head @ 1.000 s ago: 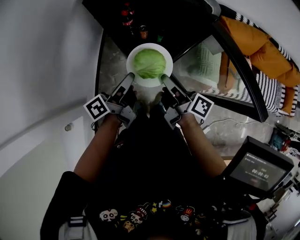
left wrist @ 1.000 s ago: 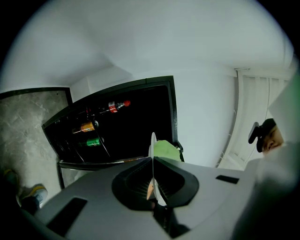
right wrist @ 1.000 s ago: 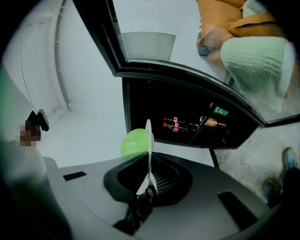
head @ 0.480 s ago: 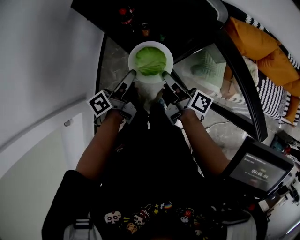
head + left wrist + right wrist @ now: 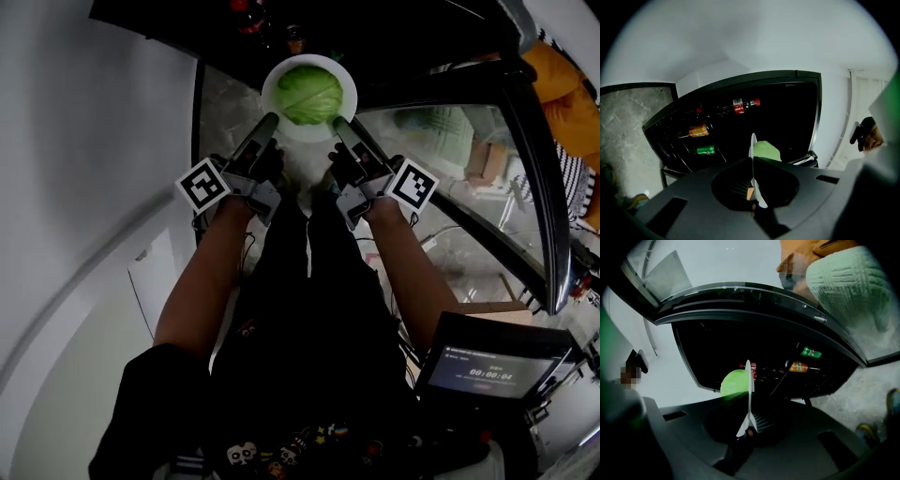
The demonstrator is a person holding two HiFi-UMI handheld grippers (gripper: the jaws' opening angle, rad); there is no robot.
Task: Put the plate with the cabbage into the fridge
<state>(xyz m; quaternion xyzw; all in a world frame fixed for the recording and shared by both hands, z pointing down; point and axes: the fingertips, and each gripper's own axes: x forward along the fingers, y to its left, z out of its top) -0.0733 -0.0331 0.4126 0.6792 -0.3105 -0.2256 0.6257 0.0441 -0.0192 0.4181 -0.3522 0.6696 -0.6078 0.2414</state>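
A white plate [image 5: 278, 115] with a green cabbage [image 5: 310, 94] on it hangs in the air in front of the dark open fridge [image 5: 187, 23]. My left gripper [image 5: 271, 122] is shut on the plate's near left rim and my right gripper [image 5: 338, 126] is shut on its near right rim. In the left gripper view the plate [image 5: 752, 145] shows edge-on between the jaws, with the cabbage [image 5: 767, 151] beyond it. The right gripper view shows the plate [image 5: 748, 376] edge-on too, with the cabbage [image 5: 732, 382] to its left.
Bottles and cans lie on the fridge's inner racks: a red-labelled bottle [image 5: 742, 104], an orange can [image 5: 699, 131] and a green can [image 5: 705, 150]. The glass fridge door [image 5: 487, 178] stands open at the right. A screen [image 5: 492, 367] sits at lower right. A white wall [image 5: 84, 187] rises at left.
Both grippers have carried the plate with the cabbage forward, closer to the fridge opening. The grip on the rim is unchanged.
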